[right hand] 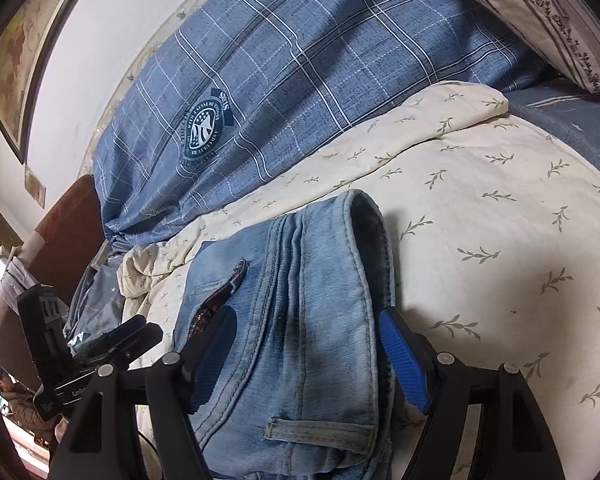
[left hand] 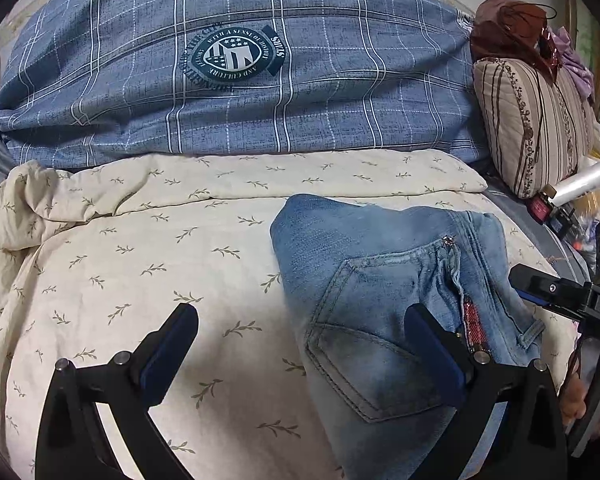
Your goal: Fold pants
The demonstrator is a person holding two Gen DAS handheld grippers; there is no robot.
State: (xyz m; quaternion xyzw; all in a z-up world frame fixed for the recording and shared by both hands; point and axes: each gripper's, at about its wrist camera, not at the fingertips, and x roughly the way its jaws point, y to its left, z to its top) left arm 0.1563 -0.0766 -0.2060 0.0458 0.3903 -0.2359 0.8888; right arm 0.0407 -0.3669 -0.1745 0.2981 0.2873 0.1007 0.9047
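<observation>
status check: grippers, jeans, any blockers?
Left gripper open, right gripper open, both empty. Light blue denim jeans folded compact on cream leaf-print blanket. No blockers.

A round dark-teal emblem (left hand: pixel 231 56) is printed on the blue plaid duvet (left hand: pixel 340 80) lying ahead of the left gripper; its ring reads "WITH A SENSE OF HONOUR" and "AND CULTURE", with a ribbon tab whose letters look like "SWISS". The remaining ring lettering is too distorted to read. To the right, the right gripper (left hand: pixel 540 288) bears white letters "DAS" on its black body.
</observation>
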